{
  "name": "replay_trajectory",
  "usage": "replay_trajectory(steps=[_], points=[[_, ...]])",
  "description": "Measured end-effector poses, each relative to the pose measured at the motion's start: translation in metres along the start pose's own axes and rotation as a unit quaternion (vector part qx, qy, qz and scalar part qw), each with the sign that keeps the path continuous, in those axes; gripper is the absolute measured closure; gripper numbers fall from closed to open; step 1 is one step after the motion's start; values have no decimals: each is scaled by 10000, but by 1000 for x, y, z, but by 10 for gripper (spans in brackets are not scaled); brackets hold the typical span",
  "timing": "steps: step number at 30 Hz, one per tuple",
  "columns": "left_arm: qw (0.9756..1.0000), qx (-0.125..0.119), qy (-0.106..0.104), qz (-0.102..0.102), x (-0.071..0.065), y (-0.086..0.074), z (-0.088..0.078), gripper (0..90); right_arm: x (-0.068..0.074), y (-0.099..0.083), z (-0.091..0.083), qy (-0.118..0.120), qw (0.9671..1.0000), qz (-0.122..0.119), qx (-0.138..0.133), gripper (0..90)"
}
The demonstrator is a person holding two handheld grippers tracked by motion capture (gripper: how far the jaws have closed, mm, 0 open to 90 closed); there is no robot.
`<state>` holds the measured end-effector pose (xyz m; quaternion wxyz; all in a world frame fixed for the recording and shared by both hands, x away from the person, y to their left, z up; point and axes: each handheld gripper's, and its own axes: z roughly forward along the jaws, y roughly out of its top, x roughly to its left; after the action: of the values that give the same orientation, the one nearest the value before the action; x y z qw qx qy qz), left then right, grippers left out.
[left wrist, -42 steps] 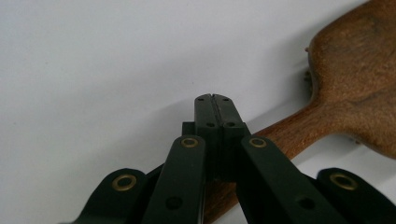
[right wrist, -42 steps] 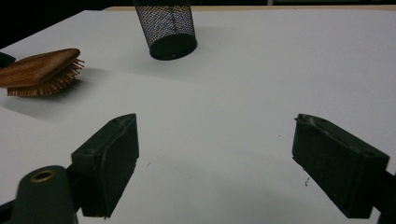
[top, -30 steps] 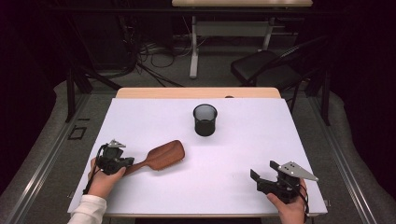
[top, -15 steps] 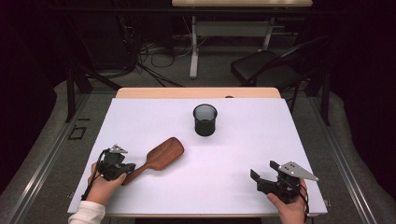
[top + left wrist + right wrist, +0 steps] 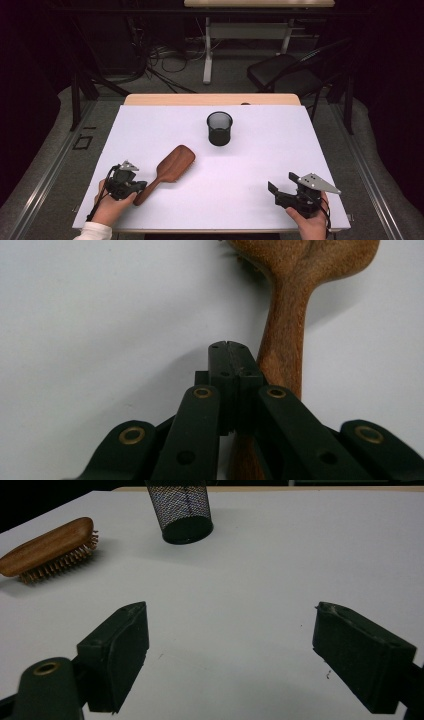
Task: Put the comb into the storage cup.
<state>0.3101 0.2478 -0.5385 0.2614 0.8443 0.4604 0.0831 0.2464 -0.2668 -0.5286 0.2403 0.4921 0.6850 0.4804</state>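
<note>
Brown wooden paddle hairbrush (image 5: 171, 166) lies bristles-down near the left of the white table (image 5: 260, 165), its handle touching the left claw (image 5: 136, 187), pressed together empty, which should push gently along the handle's side toward the black mesh cup (image 5: 219, 128), while the right claw (image 5: 278, 192) rests spread.

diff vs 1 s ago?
The hairbrush swung round: its head came nearer the person and its handle now points down the picture, pushed by the shut left gripper, which rests against the handle and moved nearer too. The right gripper, open, and the cup stayed put.
</note>
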Motion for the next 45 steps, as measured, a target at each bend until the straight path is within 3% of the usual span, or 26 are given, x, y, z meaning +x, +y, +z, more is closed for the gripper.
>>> replay_trajectory(steps=[8,23,45], points=[[9999,53,18,98,-5,-2,1,900,0,0,0,6,10000,-2,-3,146],[9999,-50,153,51,-2,-3,0,842,0,0,0,12,10000,-5,-13,146],[9982,-510,288,-122,5,-3,-11,607,0,0,0,6,10000,-11,-25,146]])
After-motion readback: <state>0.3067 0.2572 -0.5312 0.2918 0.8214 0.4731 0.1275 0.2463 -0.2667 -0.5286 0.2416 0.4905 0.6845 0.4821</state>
